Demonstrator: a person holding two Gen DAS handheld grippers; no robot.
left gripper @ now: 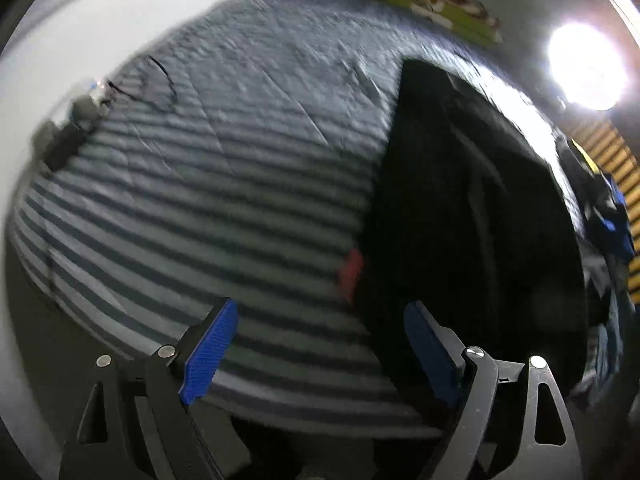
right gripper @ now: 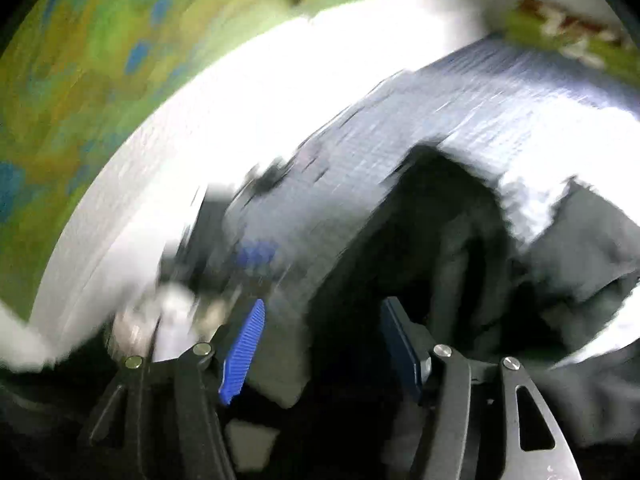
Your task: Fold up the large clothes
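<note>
A large black garment (left gripper: 472, 216) lies flat on the right part of a bed with a grey-and-dark striped cover (left gripper: 224, 184). A small red tag (left gripper: 351, 274) shows at its left edge. My left gripper (left gripper: 320, 344) hovers open above the bed's near edge, beside that edge of the garment, nothing between its blue pads. The right wrist view is heavily blurred. There the black garment (right gripper: 448, 240) lies ahead on the striped cover (right gripper: 500, 96). My right gripper (right gripper: 320, 344) is open over dark cloth, holding nothing.
A dark device with a thin cable (left gripper: 68, 136) rests at the bed's left edge by a white wall (left gripper: 80, 40). A green patterned pillow (left gripper: 432, 0) lies at the far end. A pile of blue and dark clothes (left gripper: 608, 232) sits at the right, under a bright lamp (left gripper: 586, 66).
</note>
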